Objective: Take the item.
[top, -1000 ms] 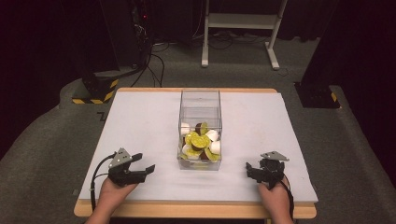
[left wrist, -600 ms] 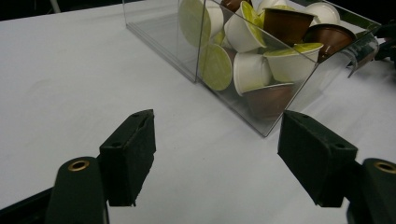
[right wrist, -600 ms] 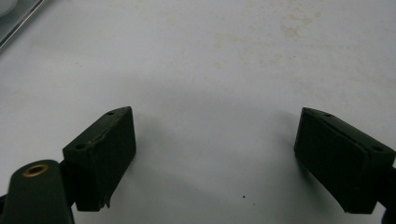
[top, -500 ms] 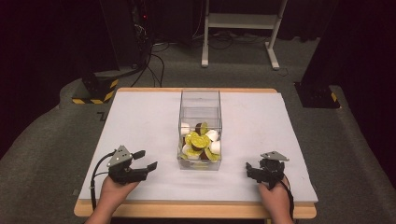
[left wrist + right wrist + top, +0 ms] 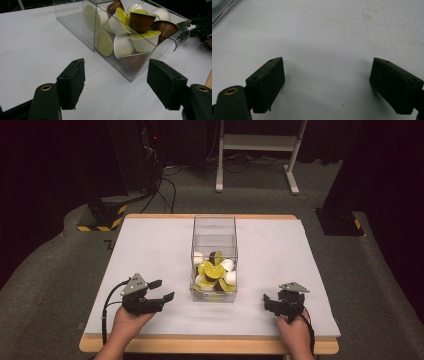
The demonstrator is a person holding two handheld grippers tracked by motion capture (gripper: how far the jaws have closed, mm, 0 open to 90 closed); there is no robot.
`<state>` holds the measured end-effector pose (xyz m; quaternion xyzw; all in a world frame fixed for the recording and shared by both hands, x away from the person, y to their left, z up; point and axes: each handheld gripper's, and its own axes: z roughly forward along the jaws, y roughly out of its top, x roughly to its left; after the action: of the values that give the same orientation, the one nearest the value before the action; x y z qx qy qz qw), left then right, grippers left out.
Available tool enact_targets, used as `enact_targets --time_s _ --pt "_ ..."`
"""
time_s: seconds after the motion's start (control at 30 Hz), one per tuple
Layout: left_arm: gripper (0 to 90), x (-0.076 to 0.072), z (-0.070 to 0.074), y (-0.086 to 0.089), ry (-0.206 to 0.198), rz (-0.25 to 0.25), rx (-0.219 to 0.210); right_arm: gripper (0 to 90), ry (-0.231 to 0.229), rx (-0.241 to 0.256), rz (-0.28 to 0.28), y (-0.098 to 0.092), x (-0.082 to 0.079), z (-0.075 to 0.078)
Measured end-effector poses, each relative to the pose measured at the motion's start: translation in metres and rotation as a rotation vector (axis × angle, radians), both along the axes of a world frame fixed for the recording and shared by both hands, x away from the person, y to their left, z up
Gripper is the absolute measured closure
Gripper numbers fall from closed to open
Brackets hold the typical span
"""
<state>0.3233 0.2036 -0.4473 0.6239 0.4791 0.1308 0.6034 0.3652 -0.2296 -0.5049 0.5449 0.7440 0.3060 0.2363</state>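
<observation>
Nothing has been picked up yet. The clear plastic box [image 5: 214, 260] stands in the middle of the high view, full of little white, brown and yellow-green coffee cups [image 5: 135, 32]. The left gripper [image 5: 161, 291] is wide open near it; the right gripper [image 5: 268, 302] is wide open too, holding nothing

White table cover [image 5: 150, 250] runs under and ahead of both pairs of jaws. Between the jaws of the right gripper [image 5: 267, 302] it is bare but for 1 tiny dark speck [image 5: 342, 105], with faint brownish stains [image 5: 367, 16] farther ahead. Behind the jaws, the wooden table edge [image 5: 200, 345]. Well ahead of the jaws of the left gripper [image 5: 163, 289], off the table: a yellow-and-black striped base [image 5: 102, 217] and black cables [image 5: 165, 185] on grey carpet [image 5: 50, 285]. Far ahead, a white frame [image 5: 260, 142]; ahead-right of the right jaws, 1 black floor base [image 5: 340, 222].
</observation>
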Motion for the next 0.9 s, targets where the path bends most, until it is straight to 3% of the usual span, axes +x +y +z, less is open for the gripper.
enact_targets --time_s 0.47,0.9 --pt "31.1 0.004 0.005 -0.016 -0.015 -0.047 0.015 12.8 0.0 0.0 0.0 0.0 0.0 0.0" --pt "30.7 0.004 0.012 -0.03 -0.025 -0.067 -0.013 12.8 0.0 0.0 0.0 0.0 0.0 0.0"
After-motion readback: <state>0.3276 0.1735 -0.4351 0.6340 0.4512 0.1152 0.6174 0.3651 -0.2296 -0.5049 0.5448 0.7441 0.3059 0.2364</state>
